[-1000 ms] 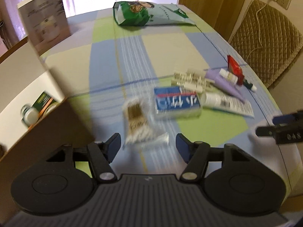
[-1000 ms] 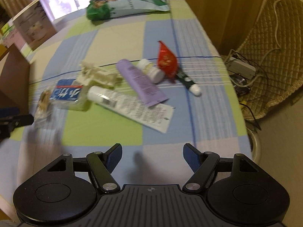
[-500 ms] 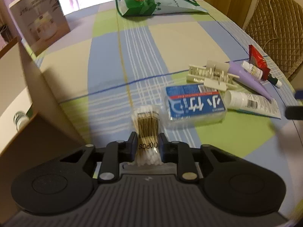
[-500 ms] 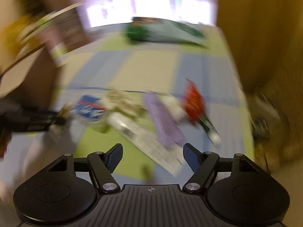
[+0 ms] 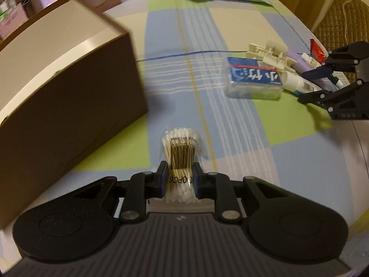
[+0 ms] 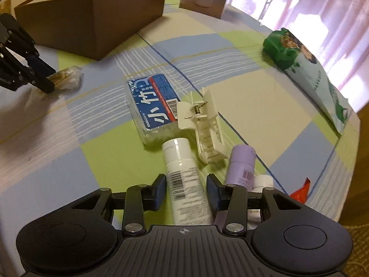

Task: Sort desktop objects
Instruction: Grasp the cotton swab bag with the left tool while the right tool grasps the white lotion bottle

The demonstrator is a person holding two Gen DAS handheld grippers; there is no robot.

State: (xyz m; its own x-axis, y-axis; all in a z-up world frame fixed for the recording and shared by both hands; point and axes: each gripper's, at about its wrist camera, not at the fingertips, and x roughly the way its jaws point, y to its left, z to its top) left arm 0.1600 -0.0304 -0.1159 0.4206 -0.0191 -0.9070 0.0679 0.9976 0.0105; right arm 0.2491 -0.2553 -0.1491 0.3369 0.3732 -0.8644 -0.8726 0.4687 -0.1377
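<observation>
I have the clear packet of wooden-stemmed cotton swabs (image 5: 181, 161) pinched tight in my left gripper (image 5: 179, 180), lifted off the checked blue-green-cream tablecloth (image 5: 288, 120); I judge its next move is a swing to ten o'clock, over the brown cardboard box (image 5: 69, 87). My right gripper (image 6: 186, 190) straddles the white squeeze tube (image 6: 184, 180), jaws apart, not yet gripping, so it needs closing. A green snack bag (image 6: 306, 69) lies by the curtained window (image 6: 322, 7) at one o'clock
</observation>
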